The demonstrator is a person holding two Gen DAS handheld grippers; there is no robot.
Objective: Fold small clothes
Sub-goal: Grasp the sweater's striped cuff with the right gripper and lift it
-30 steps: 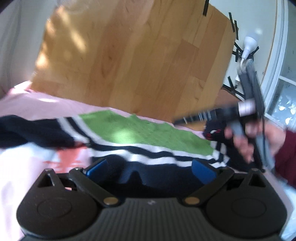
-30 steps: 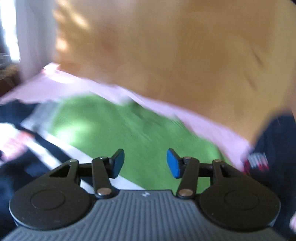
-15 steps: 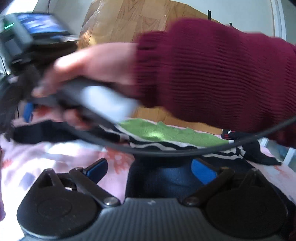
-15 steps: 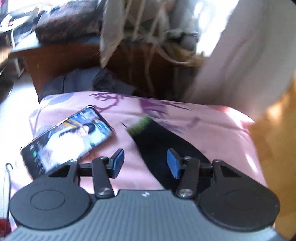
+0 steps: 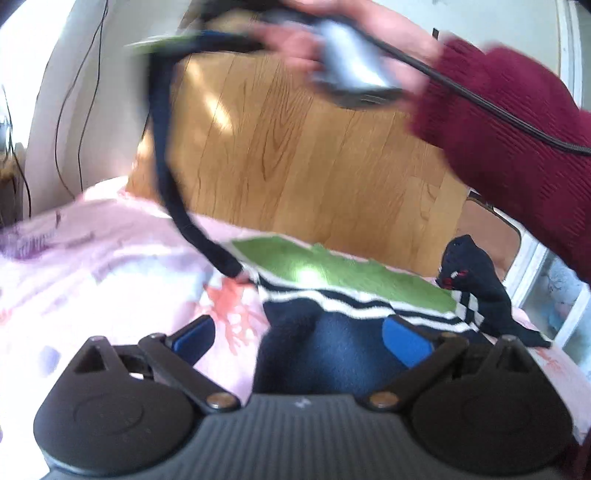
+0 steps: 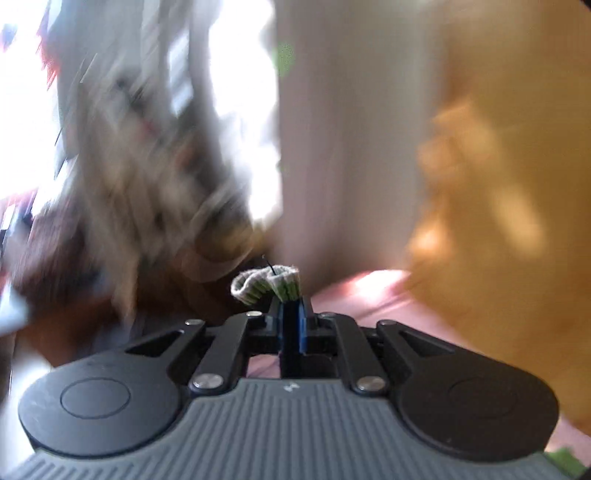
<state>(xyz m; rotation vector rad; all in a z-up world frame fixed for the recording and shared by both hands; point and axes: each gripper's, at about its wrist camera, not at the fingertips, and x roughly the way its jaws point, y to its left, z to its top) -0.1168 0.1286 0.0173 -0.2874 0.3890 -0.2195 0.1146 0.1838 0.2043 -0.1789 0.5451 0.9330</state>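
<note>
Navy knit fabric, part of a small sweater [image 5: 332,306] with white stripes and a bright green panel across its upper body, lies spread on a pink floral bedspread [image 5: 110,266]. Behind the bed stands a light wooden headboard [image 5: 295,147]. In the left wrist view, the left gripper [image 5: 299,338] sits low over the sweater's dark lower body with its blue-padded fingers [image 5: 404,345] spread wide apart; nothing is between them, and the navy cloth shows in the gap. One long navy sleeve [image 5: 166,147] rises from the sweater's shoulder near the green panel and stretches up and away from the bed, pulled taut toward the top of the view. There the right hand [image 5: 332,33], blurred by motion and coming out of a dark red knitted cuff, grips the grey handle of the other tool, from which a black cable [image 5: 480,99] trails to the right. The sweater's other sleeve [image 5: 476,291] lies crumpled at the right side of the bed. In the right wrist view, the right gripper [image 6: 291,321] has its blue pads pressed tightly together on the sleeve's ribbed green and white cuff [image 6: 266,286], which bunches out just beyond the fingertips. Everything behind it is smeared by blur.
</note>
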